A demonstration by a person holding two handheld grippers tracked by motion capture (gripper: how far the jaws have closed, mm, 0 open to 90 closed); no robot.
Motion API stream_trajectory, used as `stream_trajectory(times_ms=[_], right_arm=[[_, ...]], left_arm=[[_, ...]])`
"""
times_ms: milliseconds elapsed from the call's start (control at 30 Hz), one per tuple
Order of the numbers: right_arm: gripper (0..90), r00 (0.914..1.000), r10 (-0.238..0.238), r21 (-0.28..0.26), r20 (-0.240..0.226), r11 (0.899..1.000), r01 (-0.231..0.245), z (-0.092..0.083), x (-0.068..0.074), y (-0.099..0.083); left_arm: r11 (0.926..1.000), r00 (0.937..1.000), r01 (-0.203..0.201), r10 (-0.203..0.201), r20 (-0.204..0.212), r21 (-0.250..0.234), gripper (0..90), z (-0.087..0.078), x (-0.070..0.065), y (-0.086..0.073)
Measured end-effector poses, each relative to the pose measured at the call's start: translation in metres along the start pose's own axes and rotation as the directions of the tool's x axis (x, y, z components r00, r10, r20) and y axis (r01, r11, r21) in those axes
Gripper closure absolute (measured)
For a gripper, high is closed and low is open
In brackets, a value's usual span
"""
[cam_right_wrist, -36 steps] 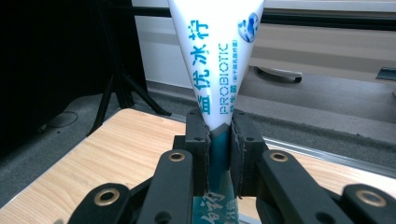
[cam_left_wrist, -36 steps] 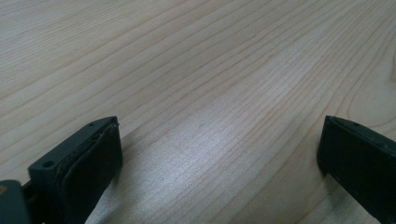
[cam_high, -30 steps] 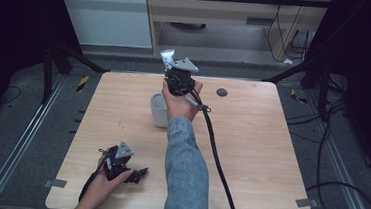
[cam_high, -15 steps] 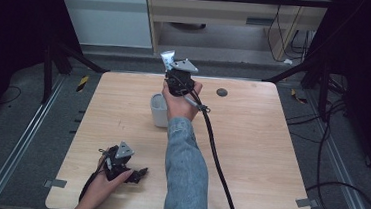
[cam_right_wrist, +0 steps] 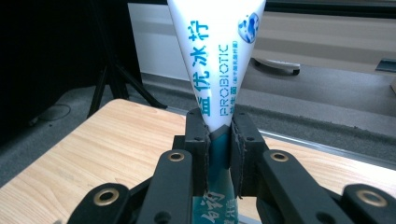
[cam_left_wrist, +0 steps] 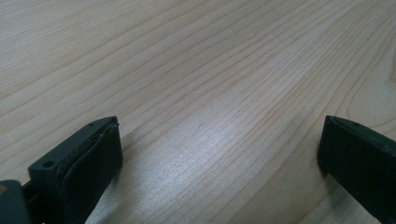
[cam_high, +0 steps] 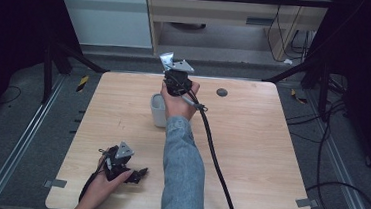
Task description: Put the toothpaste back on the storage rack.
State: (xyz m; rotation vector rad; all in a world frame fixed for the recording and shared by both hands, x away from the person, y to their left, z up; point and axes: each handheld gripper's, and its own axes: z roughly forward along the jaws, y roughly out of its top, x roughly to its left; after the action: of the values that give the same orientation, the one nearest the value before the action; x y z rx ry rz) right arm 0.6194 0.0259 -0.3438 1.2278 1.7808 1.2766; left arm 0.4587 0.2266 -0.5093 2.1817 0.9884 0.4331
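Observation:
My right gripper (cam_right_wrist: 219,135) is shut on a white toothpaste tube (cam_right_wrist: 217,56) with blue print, and the pads pinch it near its narrow lower part. In the high view the right gripper (cam_high: 172,71) is held up over the far middle of the table, with the tube (cam_high: 165,59) sticking up from it. A white cup (cam_high: 157,110) stands on the table just below and left of that hand. My left gripper (cam_high: 135,173) rests low at the near left of the table. Its jaws stand open over bare wood, as the left gripper (cam_left_wrist: 219,154) view shows.
The wooden table (cam_high: 259,155) carries a small dark round disc (cam_high: 221,92) at the far right of centre. A thick black cable (cam_high: 214,157) trails from the right gripper across the table to its near edge. Dark stands and cables lie on the floor around it.

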Motion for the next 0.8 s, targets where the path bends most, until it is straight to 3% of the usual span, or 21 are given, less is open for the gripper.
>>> stream_trajectory(times_ms=[300,800], right_arm=[[79.4,0.9993,-0.032,0.049,0.018,0.998,0.031,0.007,0.003,-0.008],[79.4,0.9959,-0.09,0.117,0.009,0.989,0.088,0.013,0.008,-0.02]], left_arm=[[1.0,1.0,-0.001,0.001,0.001,0.0,0.0,0.0,0.0,0.0],[1.0,1.0,0.0,0.0,0.001,0.0,0.0,0.0,0.0,0.0]])
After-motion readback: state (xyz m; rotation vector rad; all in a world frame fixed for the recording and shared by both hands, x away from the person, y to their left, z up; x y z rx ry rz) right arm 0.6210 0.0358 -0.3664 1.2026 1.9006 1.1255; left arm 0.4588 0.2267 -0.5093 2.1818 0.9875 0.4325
